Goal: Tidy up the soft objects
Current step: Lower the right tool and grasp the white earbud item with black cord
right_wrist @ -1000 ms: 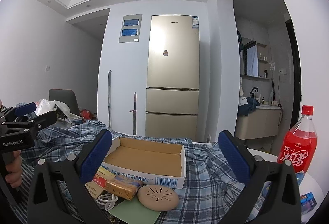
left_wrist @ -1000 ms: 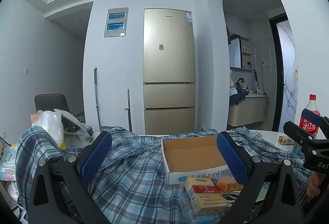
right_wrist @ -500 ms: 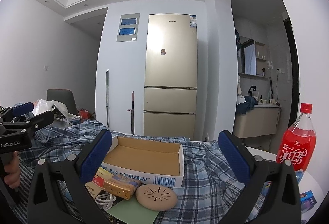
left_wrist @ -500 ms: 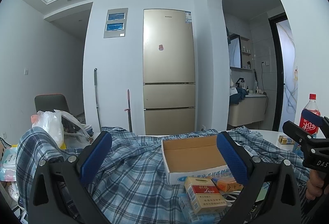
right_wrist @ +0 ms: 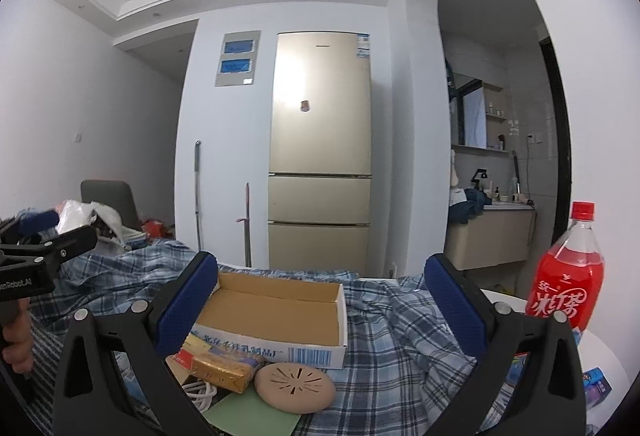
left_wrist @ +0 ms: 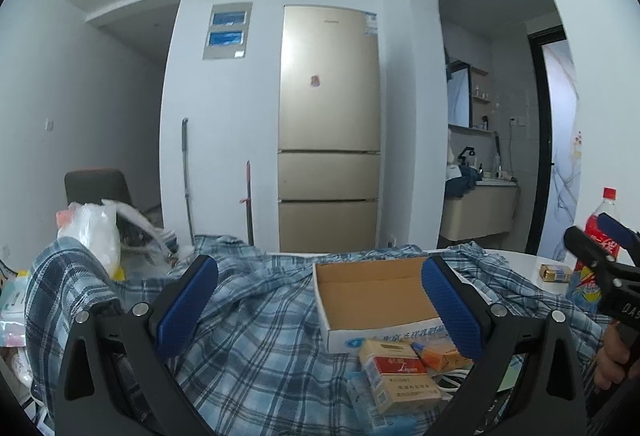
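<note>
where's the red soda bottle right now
The red soda bottle stands upright at the far right of the right wrist view, on the white table just beyond the blue plaid shirt.

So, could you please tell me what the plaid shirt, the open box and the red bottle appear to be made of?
The plaid shirt looks like soft woven cloth with a matte finish: it lies in folds and creases. The open box seems to be corrugated cardboard, plain brown inside, with a white printed outer wall. The red bottle is probably clear plastic, glossy, with red liquid showing through and a red cap.
</note>
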Motion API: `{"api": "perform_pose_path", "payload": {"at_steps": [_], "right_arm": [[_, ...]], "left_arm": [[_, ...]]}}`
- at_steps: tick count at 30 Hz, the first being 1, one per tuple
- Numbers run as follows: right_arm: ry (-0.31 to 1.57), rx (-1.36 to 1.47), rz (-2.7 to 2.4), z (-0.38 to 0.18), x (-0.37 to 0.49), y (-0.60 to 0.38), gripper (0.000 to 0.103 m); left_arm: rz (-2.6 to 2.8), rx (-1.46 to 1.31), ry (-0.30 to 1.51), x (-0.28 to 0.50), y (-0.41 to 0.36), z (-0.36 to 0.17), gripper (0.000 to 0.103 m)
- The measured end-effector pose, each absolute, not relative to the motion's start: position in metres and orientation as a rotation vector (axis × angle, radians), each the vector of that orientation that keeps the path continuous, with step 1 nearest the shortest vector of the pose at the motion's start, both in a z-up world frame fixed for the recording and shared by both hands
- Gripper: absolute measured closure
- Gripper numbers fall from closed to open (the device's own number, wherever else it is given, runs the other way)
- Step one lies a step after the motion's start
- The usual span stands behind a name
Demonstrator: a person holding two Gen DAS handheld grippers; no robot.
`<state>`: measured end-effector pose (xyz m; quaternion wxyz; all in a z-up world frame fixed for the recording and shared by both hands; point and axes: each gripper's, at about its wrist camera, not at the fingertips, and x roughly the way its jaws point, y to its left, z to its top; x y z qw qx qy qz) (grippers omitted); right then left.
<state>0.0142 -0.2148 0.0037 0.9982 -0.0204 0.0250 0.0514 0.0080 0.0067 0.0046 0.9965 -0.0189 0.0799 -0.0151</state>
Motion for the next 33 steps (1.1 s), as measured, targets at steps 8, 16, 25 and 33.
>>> {"api": "perform_pose_path", "payload": {"at_steps": [8,16,25,33], "right_arm": [[0.228,-0.012,0.094,0.037,0.024,-0.230,0.000],[0.443,-0.020,0.097,0.040,0.014,-0.245,0.000],[0.683,0.002,0.145,-0.009,0.009,-0.242,0.012],[0.827,-0.014,0.197,-0.041,0.025,-0.229,0.027]], "left_arm": [[-0.017,0.005,0.188,-0.007,0.005,0.034,0.000],[-0.057,-0.033,0.275,-0.030,-0.003,0.045,0.000],[-0.079,-0.067,0.477,-0.031,-0.020,0.004,0.016],[-0.144,-0.033,0.599,-0.018,-0.033,-0.026,0.036]]}}
